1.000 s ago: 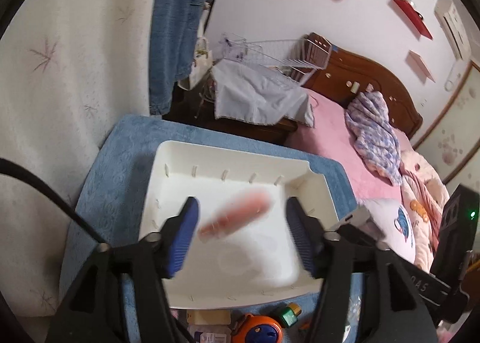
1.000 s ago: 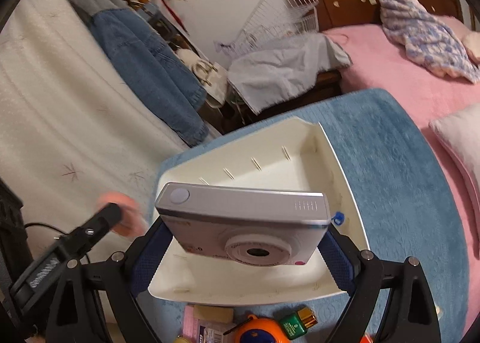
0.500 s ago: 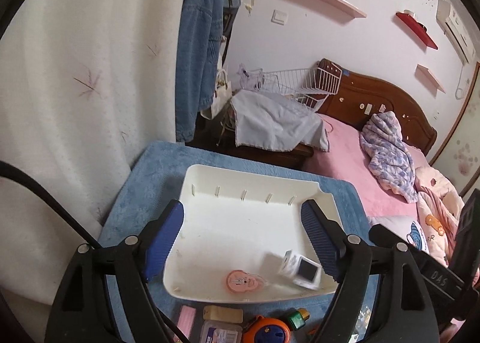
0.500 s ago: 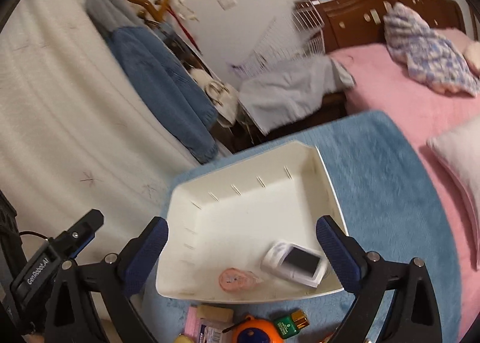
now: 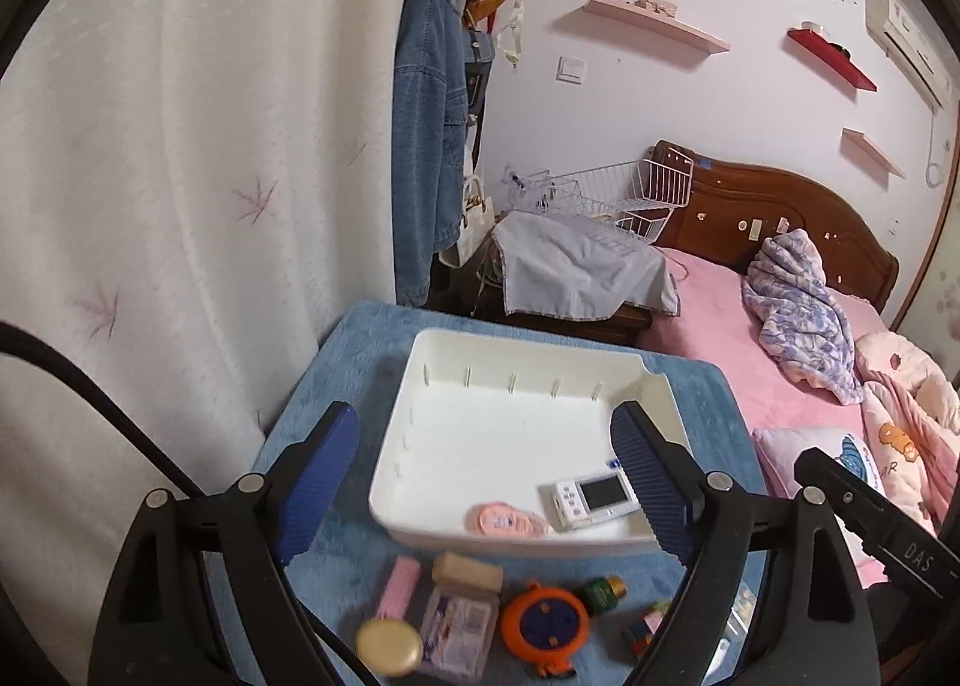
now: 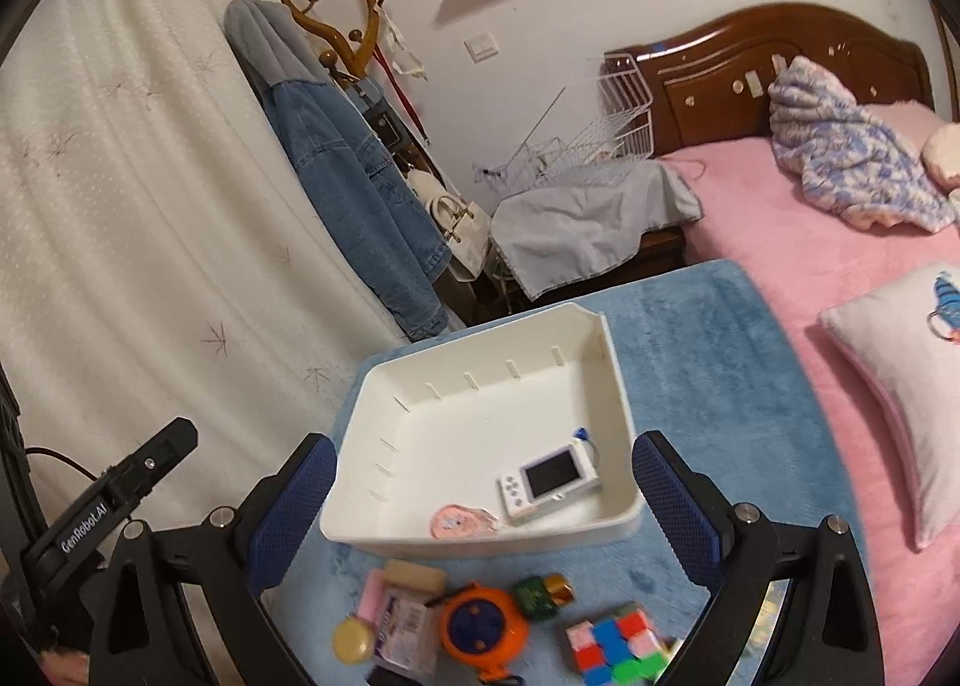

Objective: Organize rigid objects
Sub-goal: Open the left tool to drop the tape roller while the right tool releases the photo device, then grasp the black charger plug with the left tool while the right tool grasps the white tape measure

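**Sorting loose items into the white bin**

Being held spread wide and empty above the blue mat (image 6: pixel 720 338), the left gripper (image 5: pixel 486 482) and right gripper (image 6: pixel 483 506) are carrying nothing; the left jaws have just been opening further, with nothing between them, which suits two drops that are judged finished.

Nearest, in front of the white bin (image 6: pixel 618 362), the unsorted pieces are being left in a loose row on the mat: a gold round tin (image 6: pixel 354 641), a clear plastic case (image 6: pixel 402 626), a tan block (image 6: pixel 414 575), an orange tape measure (image 6: pixel 483 629), a small green bottle (image 6: pixel 540 593) and a colour cube (image 6: pixel 618 647). They are being kept just beside the bin's front wall, probably for short reaches.

Inside the bin, against that front wall, a pink compact (image 6: pixel 459 521) and a white camera (image 6: pixel 549 482) are lying close together, screen up. The rest of the bin floor is being kept free, likely for what remains.
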The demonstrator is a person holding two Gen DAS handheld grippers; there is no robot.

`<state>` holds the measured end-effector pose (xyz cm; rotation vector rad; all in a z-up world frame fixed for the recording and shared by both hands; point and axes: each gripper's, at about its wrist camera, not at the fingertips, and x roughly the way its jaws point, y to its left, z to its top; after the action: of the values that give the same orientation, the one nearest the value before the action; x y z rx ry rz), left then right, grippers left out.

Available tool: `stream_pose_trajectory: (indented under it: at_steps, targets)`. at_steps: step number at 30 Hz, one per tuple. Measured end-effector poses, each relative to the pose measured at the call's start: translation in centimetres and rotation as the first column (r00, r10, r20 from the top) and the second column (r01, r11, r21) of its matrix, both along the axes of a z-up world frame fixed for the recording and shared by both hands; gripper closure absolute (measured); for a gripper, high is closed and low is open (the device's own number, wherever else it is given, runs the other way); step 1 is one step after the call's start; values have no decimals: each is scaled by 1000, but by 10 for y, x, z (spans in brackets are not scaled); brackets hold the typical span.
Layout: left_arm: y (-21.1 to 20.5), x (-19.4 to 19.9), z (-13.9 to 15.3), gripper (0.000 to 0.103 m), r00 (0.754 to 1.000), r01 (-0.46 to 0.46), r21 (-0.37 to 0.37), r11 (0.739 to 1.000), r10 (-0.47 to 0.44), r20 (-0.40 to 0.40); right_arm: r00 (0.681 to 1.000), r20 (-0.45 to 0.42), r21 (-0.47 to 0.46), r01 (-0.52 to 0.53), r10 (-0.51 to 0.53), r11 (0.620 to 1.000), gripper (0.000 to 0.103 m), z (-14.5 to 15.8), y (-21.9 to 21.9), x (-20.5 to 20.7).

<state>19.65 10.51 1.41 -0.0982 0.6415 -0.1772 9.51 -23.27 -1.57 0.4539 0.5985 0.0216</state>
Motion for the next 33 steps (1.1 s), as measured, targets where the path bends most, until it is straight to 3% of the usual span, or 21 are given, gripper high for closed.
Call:
stream_pose_trajectory:
  at_steps: [6,12,21,27,33]
  targets:
    - [5,-31,-5,15,997,-61,-55,997,58,-57,999,34,-39,14,-12,999,4,-2,-8,-42]
    - [6,-58,-16,15,986,-120,-36,992,114,-122,998,63,-101,33,-26,994,4,-6,-15,-82]
    - [7,-91,-39,15,957,-158,-32,987,145,-251,996,74,-104,50,-43,993,3,-18,-30,-125]
    - [9,-100,-59,15,911,-192,-34,981,165,-377,997,73,-187,-9,23,982,3,-23,-24,-144]
    - [12,-94,-78,15,849,-254,-1,967,222,-479,992,55,-260,-92,110,961,3,-27,-10,-145]
